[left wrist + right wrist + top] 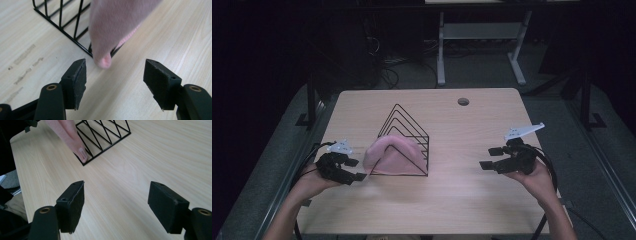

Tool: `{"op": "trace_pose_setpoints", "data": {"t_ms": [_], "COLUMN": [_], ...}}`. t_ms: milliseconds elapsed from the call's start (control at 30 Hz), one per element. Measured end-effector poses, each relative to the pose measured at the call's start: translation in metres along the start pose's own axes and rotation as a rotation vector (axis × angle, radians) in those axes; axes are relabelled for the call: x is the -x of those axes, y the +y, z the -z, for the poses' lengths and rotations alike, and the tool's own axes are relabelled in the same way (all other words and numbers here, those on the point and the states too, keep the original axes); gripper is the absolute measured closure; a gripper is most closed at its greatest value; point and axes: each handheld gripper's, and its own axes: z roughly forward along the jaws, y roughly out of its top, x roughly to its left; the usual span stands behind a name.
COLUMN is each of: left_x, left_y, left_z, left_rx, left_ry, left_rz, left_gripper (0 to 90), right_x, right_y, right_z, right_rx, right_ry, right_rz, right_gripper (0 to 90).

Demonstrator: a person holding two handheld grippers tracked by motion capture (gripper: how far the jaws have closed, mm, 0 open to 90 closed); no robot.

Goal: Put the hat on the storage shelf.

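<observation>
Pink cloth [392, 155] already hangs draped over the wire rack [404, 137], just ahead of the left hand-held gripper [356, 169], both hand-held grippers wide open and empty, the right hand-held gripper [492, 157] well apart.

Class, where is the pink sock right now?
In the high view the pink sock hangs draped over the black wire rack, left of the table's middle, just beyond the open left gripper.

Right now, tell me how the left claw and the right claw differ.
The left claw sits right beside the pink cloth draped on the wire rack; the right claw is far off, over bare table. The left aims at the cloth's tip, the right at wood. Both are open and hold nothing.
</observation>
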Motion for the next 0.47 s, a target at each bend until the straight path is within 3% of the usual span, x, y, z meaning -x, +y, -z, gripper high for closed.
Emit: {"op": "trace_pose_setpoints", "data": {"t_ms": [233, 333, 467], "left_x": [0.002, 0.005, 0.011], "left_y": [-0.012, -0.015, -0.017], "left_z": [-0.004, -0.007, -0.007], "left_rx": [0.015, -0.012, 0.024], "left_ry": [-0.005, 0.011, 0.020], "left_rz": [0.031, 0.009, 0.009], "left_gripper": [34.6, 34.1, 33.6], "right_x": [-0.003, -0.009, -0.018], "right_y": [-0.027, -0.038, -0.054], "right_z": [0.001, 0.001, 0.000], "right_rx": [-0.030, -0.022, -0.008], "right_ry": [-0.032, -0.036, -0.035], "right_rz": [-0.017, -0.016, -0.010], "right_gripper": [28.4, 29.0, 28.9]}}
